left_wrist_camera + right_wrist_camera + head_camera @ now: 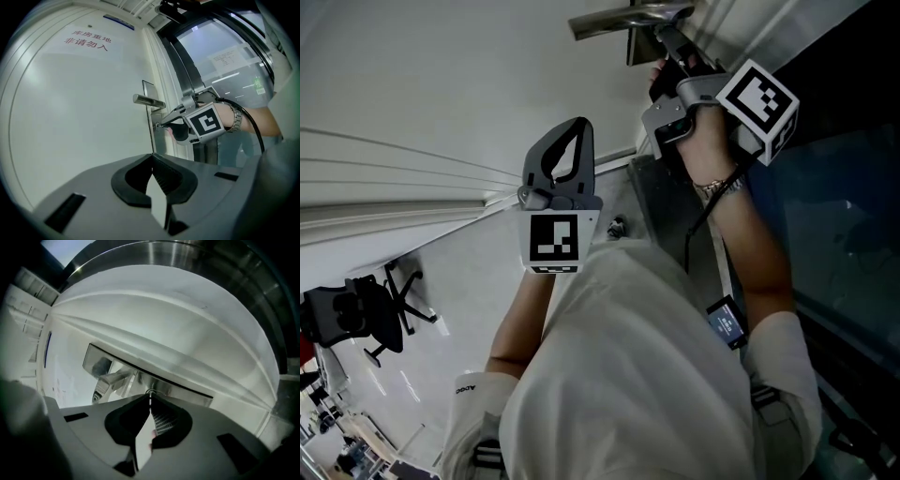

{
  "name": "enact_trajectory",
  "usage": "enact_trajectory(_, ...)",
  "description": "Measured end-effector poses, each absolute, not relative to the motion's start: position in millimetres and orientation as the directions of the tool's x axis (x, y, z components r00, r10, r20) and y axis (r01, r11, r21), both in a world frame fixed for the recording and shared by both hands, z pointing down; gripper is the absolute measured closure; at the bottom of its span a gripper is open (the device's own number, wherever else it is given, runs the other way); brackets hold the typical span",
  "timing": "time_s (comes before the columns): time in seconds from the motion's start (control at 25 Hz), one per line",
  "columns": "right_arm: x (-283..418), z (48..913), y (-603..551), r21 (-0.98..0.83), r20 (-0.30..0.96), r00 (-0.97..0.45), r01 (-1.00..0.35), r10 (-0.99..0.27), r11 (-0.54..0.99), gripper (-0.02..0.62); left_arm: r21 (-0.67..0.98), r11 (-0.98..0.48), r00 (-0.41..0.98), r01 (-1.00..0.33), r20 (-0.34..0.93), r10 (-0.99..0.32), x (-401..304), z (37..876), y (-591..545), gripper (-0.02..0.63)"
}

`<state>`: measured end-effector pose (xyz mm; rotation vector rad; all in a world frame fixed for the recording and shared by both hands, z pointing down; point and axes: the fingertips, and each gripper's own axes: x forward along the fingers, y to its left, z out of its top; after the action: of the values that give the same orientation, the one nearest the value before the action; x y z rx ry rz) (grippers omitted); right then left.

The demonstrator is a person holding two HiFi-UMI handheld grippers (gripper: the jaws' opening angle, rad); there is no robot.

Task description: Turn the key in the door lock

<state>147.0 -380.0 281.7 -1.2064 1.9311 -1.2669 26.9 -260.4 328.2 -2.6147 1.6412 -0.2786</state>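
Against the plain white door (84, 117), your right gripper (149, 398) pinches the small metal key (150, 392) at its tips for turning, while your left gripper (152, 157) hangs clenched and empty.

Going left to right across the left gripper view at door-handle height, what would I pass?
White door → lever door handle → right hand-held gripper → wristwatch → person's forearm

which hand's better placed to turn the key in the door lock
Right. The right gripper is shut at the lock plate under the door handle, apparently on the key; the left gripper is shut, empty, back from the door.
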Motion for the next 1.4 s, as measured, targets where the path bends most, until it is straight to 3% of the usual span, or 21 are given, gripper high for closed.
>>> enact_trajectory(0.24, 143, 280, -376, -0.835, -0.015, -0.554, -0.451, -0.833, 0.315, 0.575, -0.134, -0.443, 0.425, -0.886, 0.143, -0.894, 26, 331, -260, 0.595)
enact_trajectory(0.4, 134, 282, -364, -0.72, 0.018, -0.593, -0.566, -0.805, 0.401, 0.464, -0.134, -0.449, 0.43, -0.883, 0.149, -0.891, 27, 334, -262, 0.595)
enact_trajectory(0.6, 141, 276, -358, -0.316, 0.094, -0.533, -0.817, -0.841, 0.482, 0.44, -0.141, -0.453, 0.435, -0.88, 0.138, -0.89, 28, 332, -263, 0.595)
enact_trajectory(0.72, 135, 273, -354, 0.025, 0.154, -0.508, -0.856, -0.847, 0.517, 0.439, -0.148, -0.454, 0.437, -0.879, 0.134, -0.889, 27, 330, -263, 0.595)
enact_trajectory(0.88, 130, 271, -352, 0.429, 0.196, -0.417, -0.778, -0.888, 0.46, 0.439, -0.138, -0.451, 0.434, -0.882, 0.134, -0.891, 27, 330, -262, 0.595)
enact_trajectory(1.04, 128, 271, -356, 0.726, 0.191, -0.316, -0.592, -0.929, 0.35, 0.439, -0.141, -0.449, 0.432, -0.882, 0.134, -0.892, 24, 330, -262, 0.595)
enact_trajectory(1.24, 124, 279, -362, 0.89, 0.206, -0.265, -0.348, -0.942, 0.293, 0.439, -0.141, -0.445, 0.429, -0.884, 0.135, -0.893, 21, 330, -260, 0.596)
enact_trajectory(1.4, 122, 283, -366, 0.915, 0.215, -0.239, -0.29, -0.947, 0.281, 0.447, -0.142, -0.442, 0.425, -0.886, 0.136, -0.895, 19, 330, -257, 0.597)
